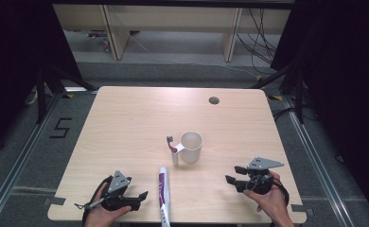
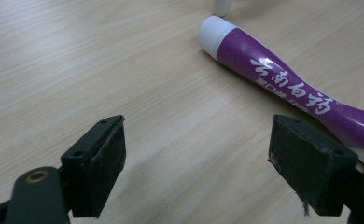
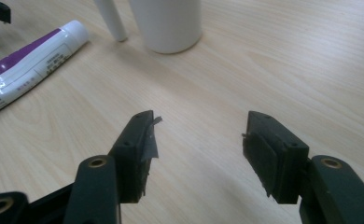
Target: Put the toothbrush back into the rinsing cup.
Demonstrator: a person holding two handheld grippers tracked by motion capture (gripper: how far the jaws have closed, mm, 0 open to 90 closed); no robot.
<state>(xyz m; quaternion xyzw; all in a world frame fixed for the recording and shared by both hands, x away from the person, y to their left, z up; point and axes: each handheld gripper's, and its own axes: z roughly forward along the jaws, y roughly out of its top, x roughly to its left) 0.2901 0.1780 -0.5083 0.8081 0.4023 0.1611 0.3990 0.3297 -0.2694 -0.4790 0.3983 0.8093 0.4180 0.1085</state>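
A white cup (image 1: pixel 191 146) stands upright in the middle of the wooden table (image 1: pixel 126 118). A white toothbrush (image 1: pixel 172 150) leans against its left side, head up. A purple and white toothpaste tube (image 1: pixel 163 194) lies near the front edge, cap toward the cup. My left gripper (image 1: pixel 140 199) rests at the front left, open and empty, with the tube (image 2: pixel 283 88) just beyond its right jaw. My right gripper (image 1: pixel 232 174) is at the front right, open and empty, pointing left toward the cup (image 3: pixel 168 23), the toothbrush handle (image 3: pixel 112 21) and the tube (image 3: pixel 26 65).
A round cable hole (image 1: pixel 214 100) sits near the table's far right edge. Bare tabletop lies between my two grippers and the cup. Beyond the table are a wooden desk frame (image 1: pixel 116 33) and loose cables (image 1: pixel 263 42) on the floor.
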